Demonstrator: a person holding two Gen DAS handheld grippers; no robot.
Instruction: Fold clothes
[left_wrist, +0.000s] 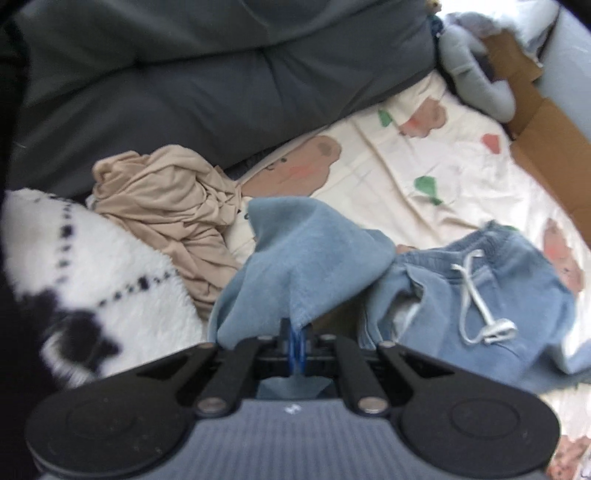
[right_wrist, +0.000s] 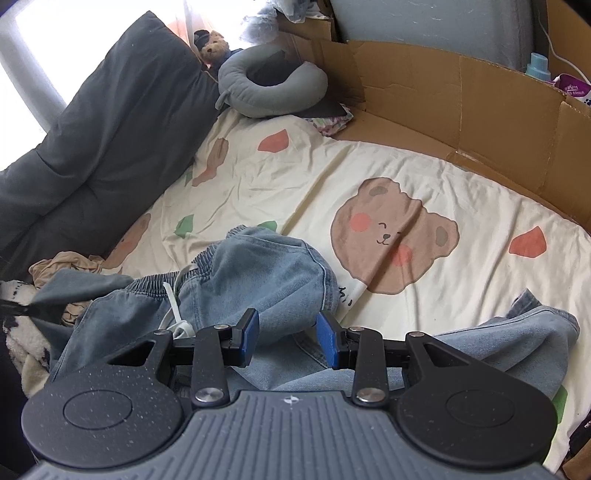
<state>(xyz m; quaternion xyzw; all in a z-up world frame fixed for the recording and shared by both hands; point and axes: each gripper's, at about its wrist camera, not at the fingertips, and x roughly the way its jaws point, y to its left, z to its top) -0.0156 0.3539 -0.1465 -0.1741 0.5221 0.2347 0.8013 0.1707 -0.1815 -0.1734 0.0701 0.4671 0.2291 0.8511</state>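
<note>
Left gripper (left_wrist: 296, 345) pinches jeans (left_wrist: 303, 258) — right gripper (right_wrist: 288, 341) gapes.

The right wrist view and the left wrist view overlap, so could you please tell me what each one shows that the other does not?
Only the right wrist view shows the open right gripper, a teddy bear and a blue bottle. Only the left wrist view shows the left gripper shut on a blue cloth. Both show the denim shorts, beige garment, grey neck pillow and bear-print sheet.
</note>
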